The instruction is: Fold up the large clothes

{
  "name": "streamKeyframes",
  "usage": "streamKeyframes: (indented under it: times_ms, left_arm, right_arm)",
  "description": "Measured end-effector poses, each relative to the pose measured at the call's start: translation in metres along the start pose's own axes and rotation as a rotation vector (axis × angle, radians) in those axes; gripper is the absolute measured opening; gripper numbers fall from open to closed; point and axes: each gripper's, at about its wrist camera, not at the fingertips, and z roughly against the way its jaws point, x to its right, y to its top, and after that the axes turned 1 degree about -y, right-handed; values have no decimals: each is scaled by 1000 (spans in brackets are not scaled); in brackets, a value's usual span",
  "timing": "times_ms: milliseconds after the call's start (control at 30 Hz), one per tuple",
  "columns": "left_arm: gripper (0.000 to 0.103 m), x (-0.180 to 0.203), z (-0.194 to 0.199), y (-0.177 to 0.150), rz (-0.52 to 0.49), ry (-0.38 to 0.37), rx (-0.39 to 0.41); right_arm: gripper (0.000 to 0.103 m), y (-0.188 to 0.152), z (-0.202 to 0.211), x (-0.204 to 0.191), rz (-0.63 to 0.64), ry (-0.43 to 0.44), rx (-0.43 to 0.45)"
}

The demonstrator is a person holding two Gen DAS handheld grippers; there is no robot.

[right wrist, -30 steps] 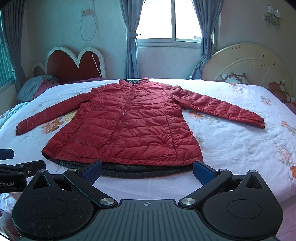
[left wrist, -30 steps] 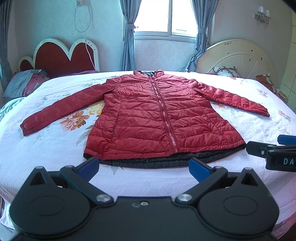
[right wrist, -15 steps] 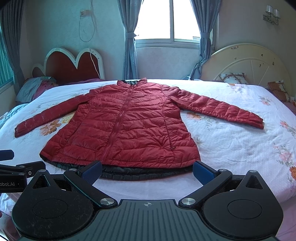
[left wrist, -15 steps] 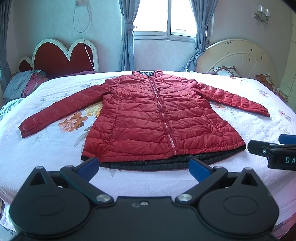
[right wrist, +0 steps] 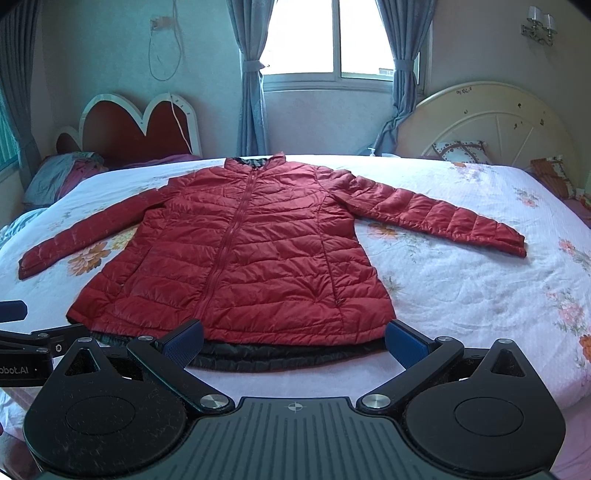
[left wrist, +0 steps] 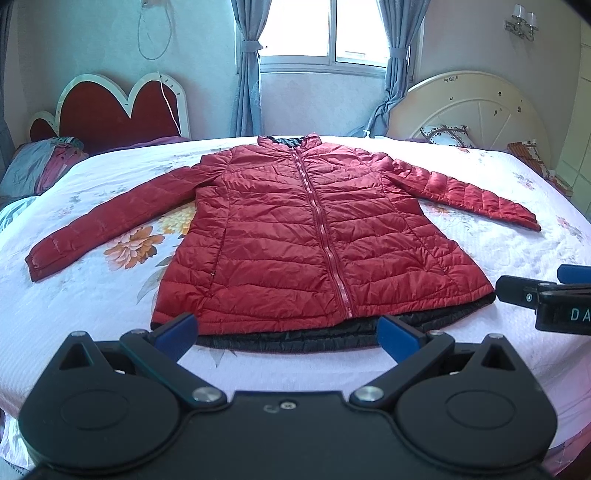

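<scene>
Here, from the left wrist: red quilted jacket (left wrist: 314, 236) spread flat and zipped on the bed (left wrist: 92, 306), front up, collar toward the window (left wrist: 325, 29), both sleeves stretched out to the sides, black lining showing along the near hem. Left tongs (left wrist: 286, 334) spread wide, blue pads just short of the hem, holding nothing. At the right edge, part of the right tongs (left wrist: 546, 295), level with the hem's right corner. Heart-shaped red headboard (left wrist: 110, 107) at the far left, round cream headboard (left wrist: 472, 110) at the far right, grey-blue curtains (left wrist: 247, 74) framing the window.

Next, from the right wrist: same jacket (right wrist: 251, 258) seen slightly from its right side, hem nearest, right sleeve running out over the floral bedspread. Right tongs (right wrist: 293, 339) also spread wide, empty, pads near the hem but apart from it. Left tongs (right wrist: 33, 343) peeking in at the left edge beside the hem's left corner. Patterned cushion (right wrist: 460, 149) against the cream headboard (right wrist: 491, 118).
</scene>
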Motion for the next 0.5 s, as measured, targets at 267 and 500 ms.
streamKeyframes:
  times_ms: [267,500]
  left_arm:
    - [103,-8,-30,26,-11,-26,-12]
    - [103,-19,-66,62,-41,-93,-11]
  right_arm:
    - [103,23,-30,8,-55,-47,-1]
    - [103,49,-60,17,-137,-104,8]
